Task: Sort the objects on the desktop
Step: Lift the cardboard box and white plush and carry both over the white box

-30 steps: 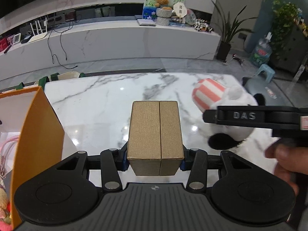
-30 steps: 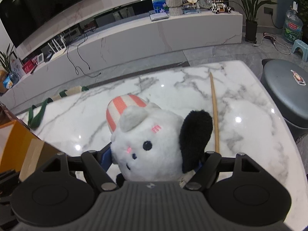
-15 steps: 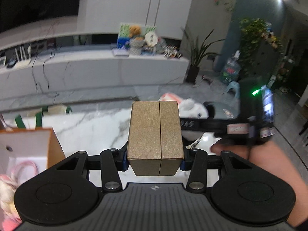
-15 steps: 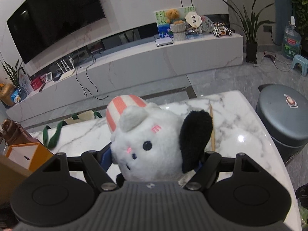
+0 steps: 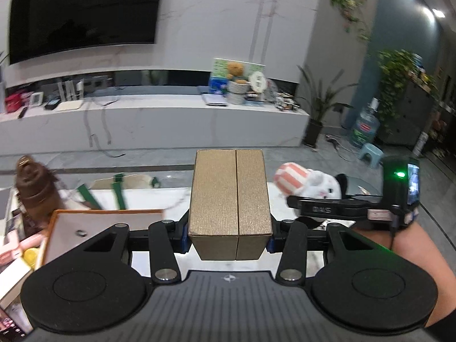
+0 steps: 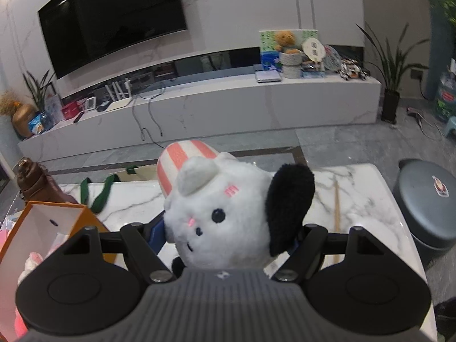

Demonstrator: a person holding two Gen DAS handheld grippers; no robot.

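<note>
My left gripper (image 5: pixel 228 239) is shut on a gold box (image 5: pixel 229 199) and holds it high above the marble table (image 5: pixel 148 196). My right gripper (image 6: pixel 228 236) is shut on a white plush toy (image 6: pixel 228 216) with a pink striped hat and a black ear, held above the table (image 6: pixel 356 199). In the left wrist view the plush toy (image 5: pixel 313 183) and the right gripper (image 5: pixel 327 209) are to the right of the box. An orange paper bag (image 5: pixel 94 222) stands open at the lower left; it also shows in the right wrist view (image 6: pixel 42 222).
A brown bottle (image 5: pixel 31 191) stands behind the bag. A bag with green handles (image 6: pixel 102 191) lies at the table's far edge. A wooden stick (image 6: pixel 337 211) lies on the right of the table. A grey round stool (image 6: pixel 427 199) stands beyond the right edge.
Both grippers have risen and tilted up with their loads, so the table looks lower and farther. The orange bag has come closer under both views.
</note>
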